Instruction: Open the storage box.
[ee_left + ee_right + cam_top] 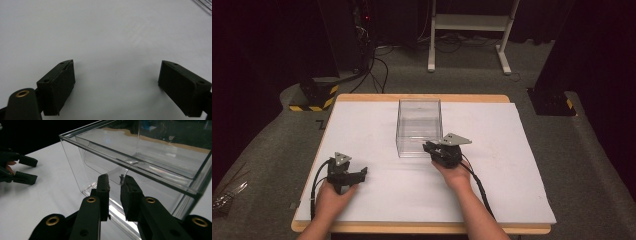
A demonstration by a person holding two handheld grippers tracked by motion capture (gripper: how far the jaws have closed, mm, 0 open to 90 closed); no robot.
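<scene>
Right gripper: I had it up against the near wall of the clear box, jaws drawn close with only a narrow gap between them. A small tab on that wall sat right at the gap; I could not tell whether the pads actually pinched it or merely flanked it.
Right gripper from above: it touched the box's near right corner, my right hand behind it, cable trailing back toward the table's front edge.
Left gripper: released, jaws spread wide, nothing between them, hovering low over bare white surface.
Left gripper from above: it sat near the front left of the table, well apart from the box, my left hand wrapped around it.
Box position: it stood upright at the middle of the table, slightly toward the far side.
Box look: transparent, hard plastic, square-cornered, straight walls, open top with a thickened rim that caught reflections.
Box contents: I saw nothing inside, only the white surface showing through its floor.
Inner detail: a curved clear panel sat behind the near wall, lower than the rim.
Table: a matte white sheet over a light wooden top, wood showing as a thin border.
</scene>
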